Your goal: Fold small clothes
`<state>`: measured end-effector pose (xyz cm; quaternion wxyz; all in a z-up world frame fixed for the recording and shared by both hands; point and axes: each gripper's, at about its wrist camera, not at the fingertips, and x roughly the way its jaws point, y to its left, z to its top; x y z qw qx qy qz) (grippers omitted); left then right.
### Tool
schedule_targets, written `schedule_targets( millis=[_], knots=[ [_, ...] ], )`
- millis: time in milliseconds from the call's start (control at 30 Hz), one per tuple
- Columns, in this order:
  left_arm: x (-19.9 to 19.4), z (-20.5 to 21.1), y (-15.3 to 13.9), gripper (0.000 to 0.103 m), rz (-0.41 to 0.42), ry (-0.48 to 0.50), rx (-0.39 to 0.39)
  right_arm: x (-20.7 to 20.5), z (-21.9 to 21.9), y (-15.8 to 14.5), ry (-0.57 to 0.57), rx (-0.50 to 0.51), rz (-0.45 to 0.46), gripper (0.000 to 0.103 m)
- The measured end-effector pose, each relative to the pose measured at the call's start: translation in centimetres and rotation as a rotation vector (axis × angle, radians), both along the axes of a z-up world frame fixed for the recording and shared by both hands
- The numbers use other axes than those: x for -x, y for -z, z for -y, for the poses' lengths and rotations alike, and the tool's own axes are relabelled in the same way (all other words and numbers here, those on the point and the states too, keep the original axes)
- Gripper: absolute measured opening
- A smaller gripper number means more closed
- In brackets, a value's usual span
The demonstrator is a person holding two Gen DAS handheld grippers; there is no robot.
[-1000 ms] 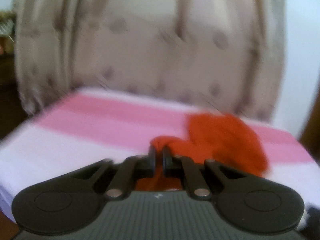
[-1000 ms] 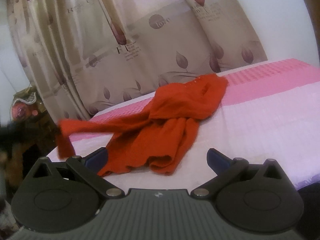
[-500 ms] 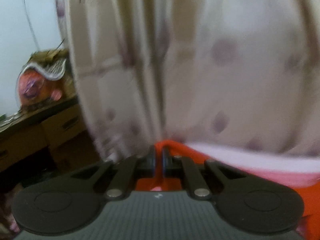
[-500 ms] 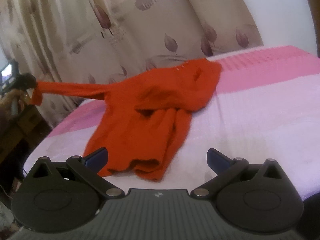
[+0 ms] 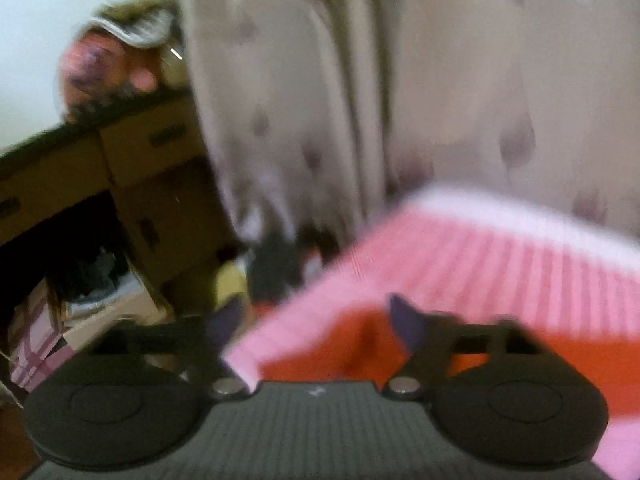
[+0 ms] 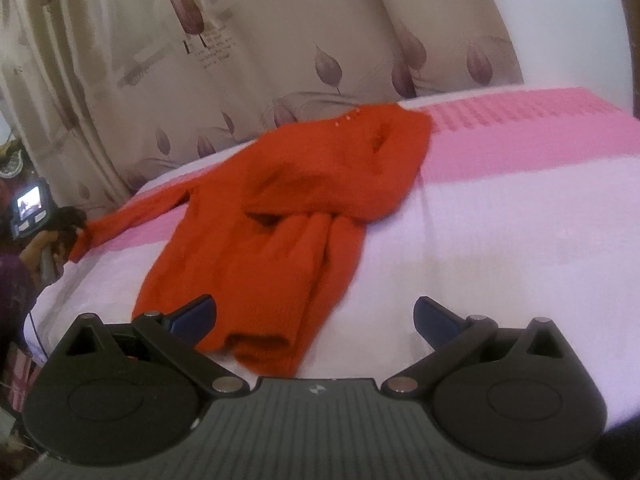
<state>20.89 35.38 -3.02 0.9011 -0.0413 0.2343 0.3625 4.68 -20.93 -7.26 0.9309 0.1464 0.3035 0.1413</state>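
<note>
Sweater [image 6: 304,200], a soft, limp red knit, is lying crumpled mid-frame on the pink bedspread [image 6: 520,208], best pinched at cuffs or hem, while left gripper [image 5: 312,320] and right gripper [image 6: 314,316] are hovering with jaws apart.

Plenty of open room on the right half of the bed [image 6: 520,216]: the pink and lilac cover there is bare all the way from the curtain [image 6: 248,60] to the near edge, so a gripper can come in low with nothing in the way. The left and middle are taken up by the red sweater [image 6: 296,200], with one sleeve [image 6: 132,216] stretched out to the left edge. Behind the bed the curtain hangs right against the far side, so no room to go past there. Off the bed's left corner it's crowded: stacked cardboard boxes [image 5: 156,168] and floor clutter sit close by, blurry in the left wrist view.
</note>
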Motion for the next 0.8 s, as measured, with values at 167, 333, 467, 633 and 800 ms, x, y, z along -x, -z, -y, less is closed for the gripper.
schedule_targets(
  millis=[167, 333, 467, 633, 800],
  knots=[
    [1.4, 0.5, -3.5, 0.089, 0.151, 0.016, 0.073, -2.0, -1.0, -2.4, -0.08, 0.079, 0.084, 0.103],
    [2.6, 6.2, -2.3, 0.089, 0.154, 0.233, 0.291, -4.6, -5.3, -4.2, -0.246, 0.263, 0.203, 0.102],
    [3.7, 13.4, 1.5, 0.089, 0.102, 0.407, 0.354, -7.3, -9.3, -3.3, -0.351, 0.46, 0.229, 0.091],
    [4.0, 18.2, 6.5, 0.09, 0.046, 0.505, 0.428, -10.7, -13.3, -0.5, -0.392, 0.756, 0.277, 0.082],
    [4.4, 19.1, 6.6, 0.091, 0.077, 0.468, 0.395, -13.8, -11.0, -1.2, -0.312, 0.826, 0.259, 0.006]
  ],
)
